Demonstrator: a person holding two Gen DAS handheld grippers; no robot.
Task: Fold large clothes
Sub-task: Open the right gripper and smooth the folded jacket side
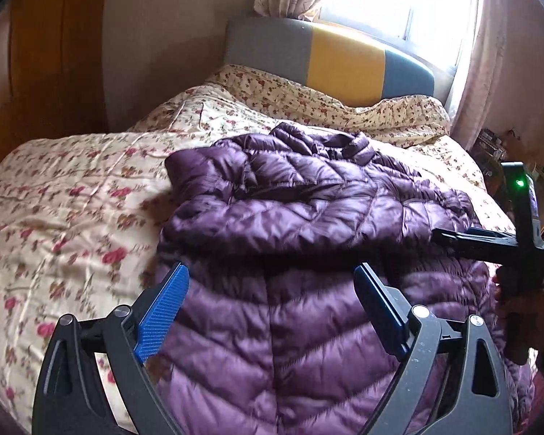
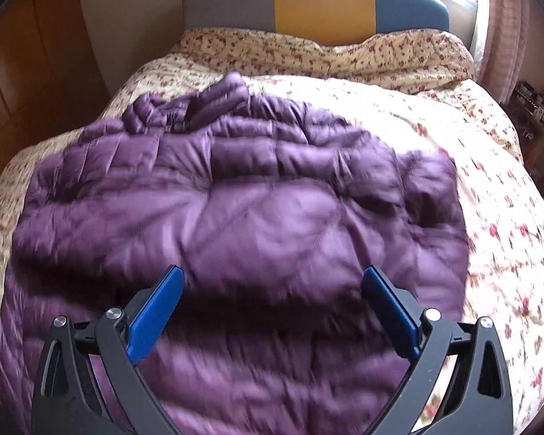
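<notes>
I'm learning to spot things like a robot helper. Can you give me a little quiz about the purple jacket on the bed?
1. True or false: the purple jacket lies on the floral quilt.
2. The headboard's middle panel is: A red, B yellow, C green?
3. Fill in: both hand-held grippers, left and right, are ____ with nothing between their pads.

Key: 1 true; 2 B; 3 open.
</notes>
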